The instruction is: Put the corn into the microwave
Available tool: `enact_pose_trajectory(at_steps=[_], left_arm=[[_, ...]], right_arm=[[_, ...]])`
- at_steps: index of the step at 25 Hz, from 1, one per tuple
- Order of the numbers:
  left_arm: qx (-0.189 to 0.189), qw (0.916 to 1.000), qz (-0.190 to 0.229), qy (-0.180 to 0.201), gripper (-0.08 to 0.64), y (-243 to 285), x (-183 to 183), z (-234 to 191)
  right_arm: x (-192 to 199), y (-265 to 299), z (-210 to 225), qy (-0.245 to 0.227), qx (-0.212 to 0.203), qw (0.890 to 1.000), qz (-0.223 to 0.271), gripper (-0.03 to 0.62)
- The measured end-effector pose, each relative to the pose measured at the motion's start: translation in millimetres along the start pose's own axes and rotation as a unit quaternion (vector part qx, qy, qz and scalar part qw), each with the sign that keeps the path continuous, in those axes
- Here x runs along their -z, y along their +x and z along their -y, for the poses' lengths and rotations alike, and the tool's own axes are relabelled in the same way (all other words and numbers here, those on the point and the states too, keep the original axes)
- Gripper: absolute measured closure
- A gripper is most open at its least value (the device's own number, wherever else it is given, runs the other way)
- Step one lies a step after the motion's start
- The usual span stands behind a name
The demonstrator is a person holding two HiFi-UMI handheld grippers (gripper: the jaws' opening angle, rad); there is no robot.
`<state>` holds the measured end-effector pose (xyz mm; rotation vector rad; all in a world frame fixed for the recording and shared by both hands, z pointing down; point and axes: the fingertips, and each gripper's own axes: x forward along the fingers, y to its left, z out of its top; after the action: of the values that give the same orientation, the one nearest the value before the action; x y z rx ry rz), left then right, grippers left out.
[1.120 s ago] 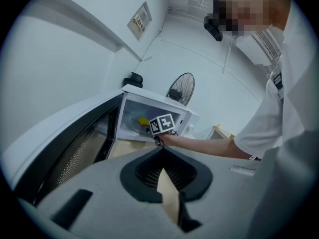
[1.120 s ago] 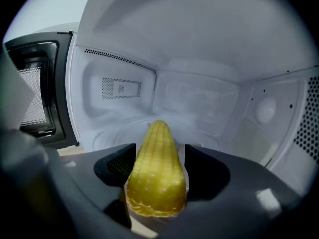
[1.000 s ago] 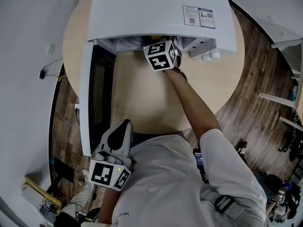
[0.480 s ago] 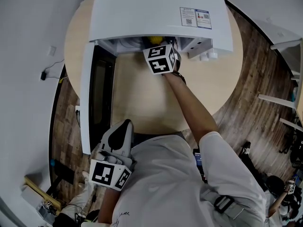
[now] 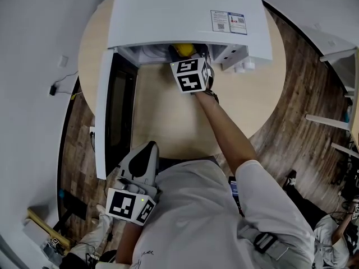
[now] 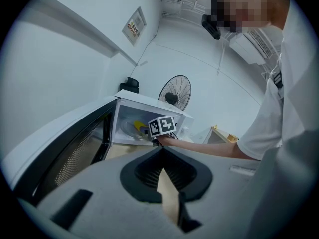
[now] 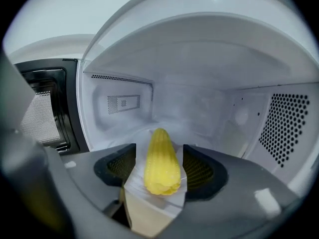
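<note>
A yellow corn cob lies lengthwise just inside the open white microwave, on its floor near the front lip. My right gripper reaches into the opening. Its jaws stand open on either side of the cob, with a gap showing on the left side. In the head view the corn peeks out under the microwave's top edge, beside the right gripper's marker cube. My left gripper hangs low by the person's body, shut and holding nothing.
The microwave door is swung open to the left, over the round wooden table. Perforated walls line the cavity. A fan stands behind the microwave. Wood floor surrounds the table.
The right gripper has drawn back a little from the microwave opening toward the person, and more of the corn shows in the head view. The left gripper has not moved.
</note>
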<state>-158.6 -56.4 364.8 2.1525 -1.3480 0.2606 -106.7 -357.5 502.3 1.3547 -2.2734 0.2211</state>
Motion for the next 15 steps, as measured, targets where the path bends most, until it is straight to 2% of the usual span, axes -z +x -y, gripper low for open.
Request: enact_pose_trajectory(at_steps=[15], left_arm=[[0.01,0.9997,0.02,0.01,0.569,-2.8,-2.1,15.8]], right_arm=[[3.7,-37.2,5.0,0.018,-0.002,1.0,0.008,0.31]])
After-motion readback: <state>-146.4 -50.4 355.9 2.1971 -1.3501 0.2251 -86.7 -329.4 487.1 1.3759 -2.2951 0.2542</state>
